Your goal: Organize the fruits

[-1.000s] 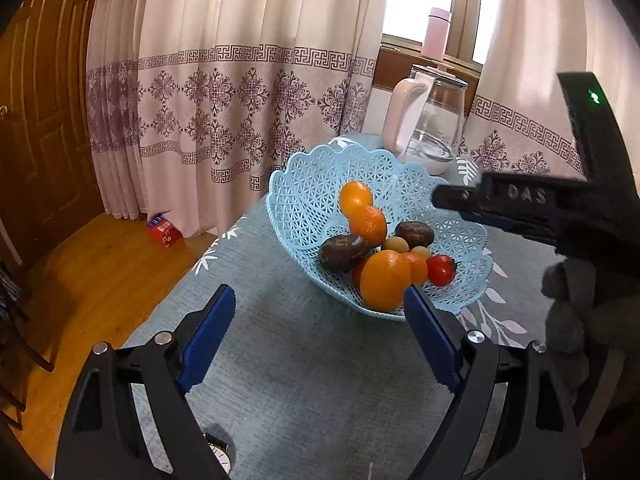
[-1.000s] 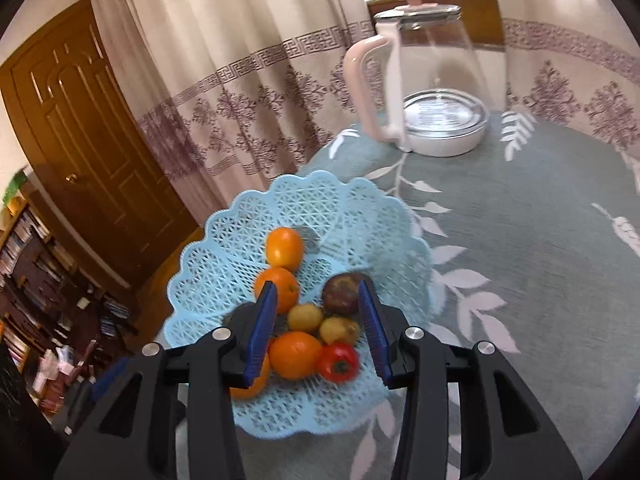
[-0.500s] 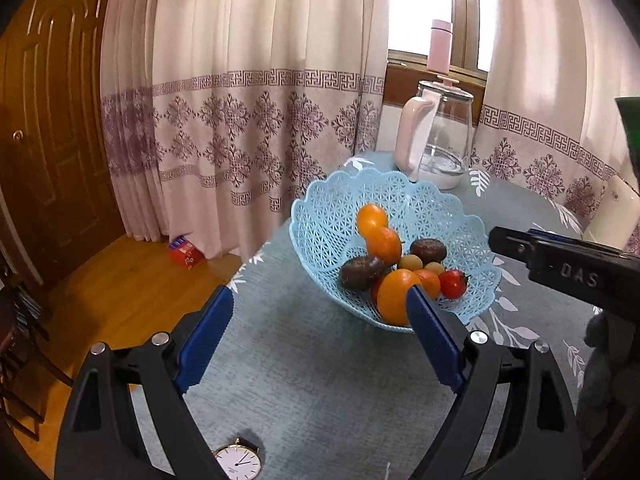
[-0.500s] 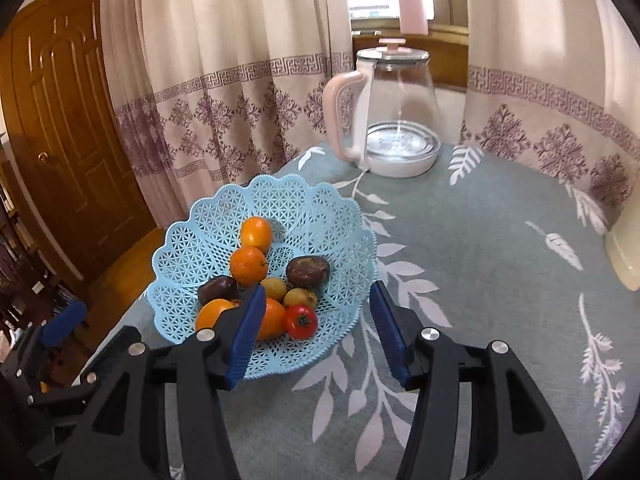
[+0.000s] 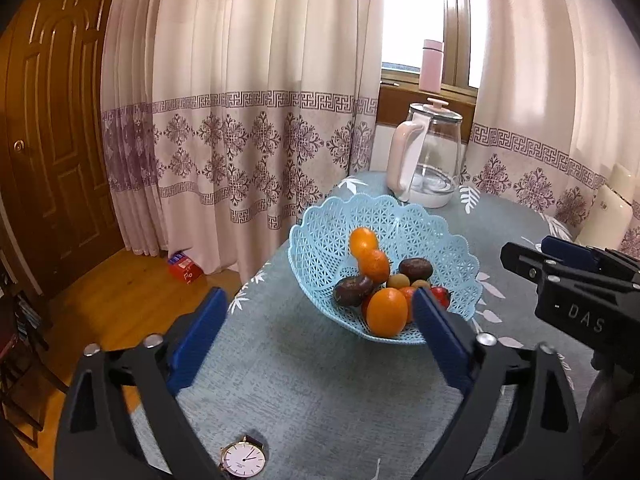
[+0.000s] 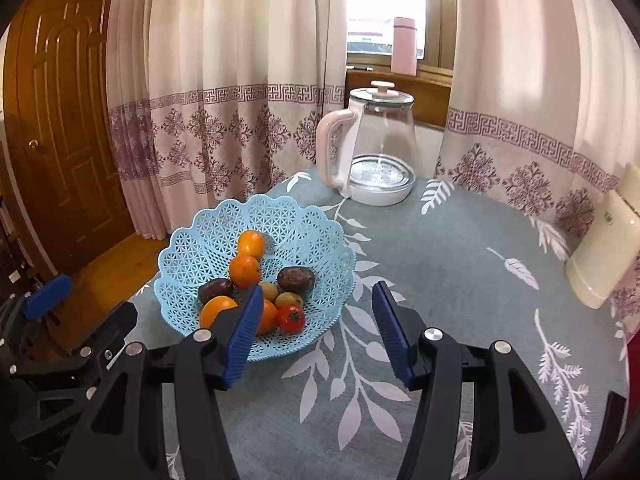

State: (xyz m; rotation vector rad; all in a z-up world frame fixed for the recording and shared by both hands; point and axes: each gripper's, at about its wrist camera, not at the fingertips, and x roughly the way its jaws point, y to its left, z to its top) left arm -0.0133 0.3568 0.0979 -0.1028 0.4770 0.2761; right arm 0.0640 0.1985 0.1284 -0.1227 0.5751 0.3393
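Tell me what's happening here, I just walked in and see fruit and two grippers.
A person holds two grippers above the table, both open and empty. The left gripper and right gripper hover short of the blue basket, which holds oranges, dark fruits and a tomato. Nothing is gripped.

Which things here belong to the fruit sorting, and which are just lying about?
For the job: blue basket, oranges, dark fruits, tomato, small yellow-green fruits.

Lying about: glass kettle, wristwatch, pink bottle, cream container, red box.
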